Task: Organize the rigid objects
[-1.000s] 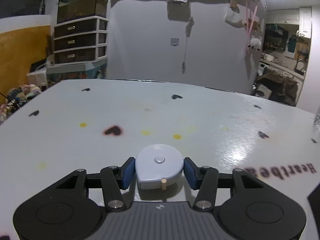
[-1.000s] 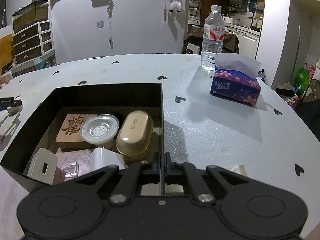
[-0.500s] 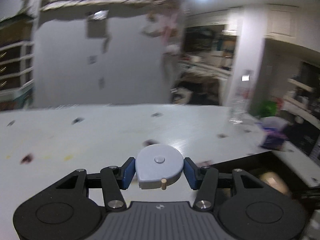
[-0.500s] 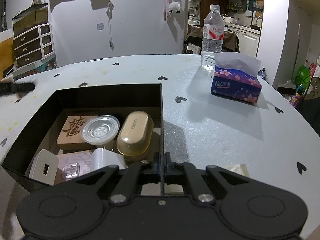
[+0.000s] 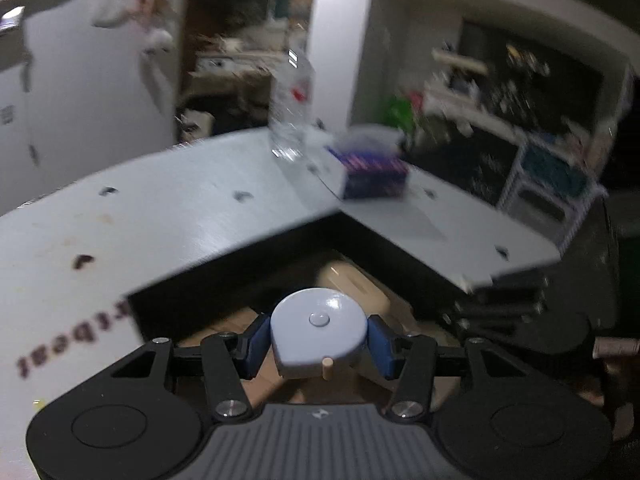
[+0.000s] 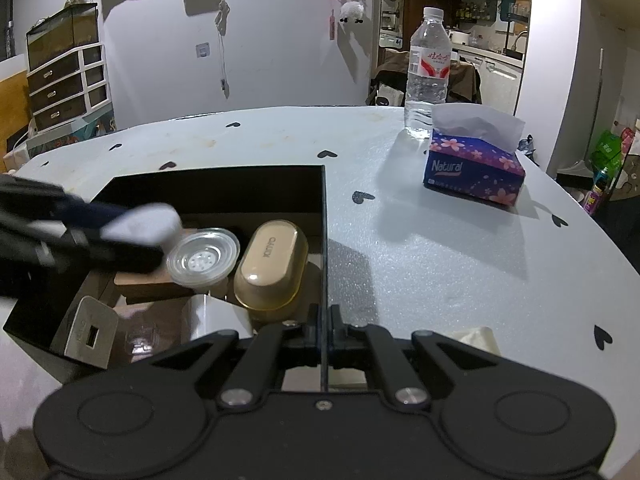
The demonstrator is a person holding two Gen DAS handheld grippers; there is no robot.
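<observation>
My left gripper (image 5: 318,342) is shut on a pale blue-grey tape measure (image 5: 318,332), round with a centre button, and holds it above the open black box (image 5: 280,248). From the right wrist camera the left gripper (image 6: 120,232) and the tape measure (image 6: 144,224) are a blur over the box's left side. The black box (image 6: 216,188) holds a beige oval case (image 6: 272,264), a clear round lid (image 6: 204,260), a wooden block (image 6: 148,286) and a white adapter (image 6: 90,334). My right gripper (image 6: 322,324) is shut on the box's thin right wall at its near corner.
A water bottle (image 6: 428,72) and a blue floral tissue box (image 6: 472,168) stand at the back right of the white table (image 6: 440,260). A small cream item (image 6: 476,338) lies just right of my right gripper. The table's edge curves round on the right.
My left gripper has swung right across the table with the tape measure, rolling as it went, and now hangs over the black box. The right gripper has stayed still.
</observation>
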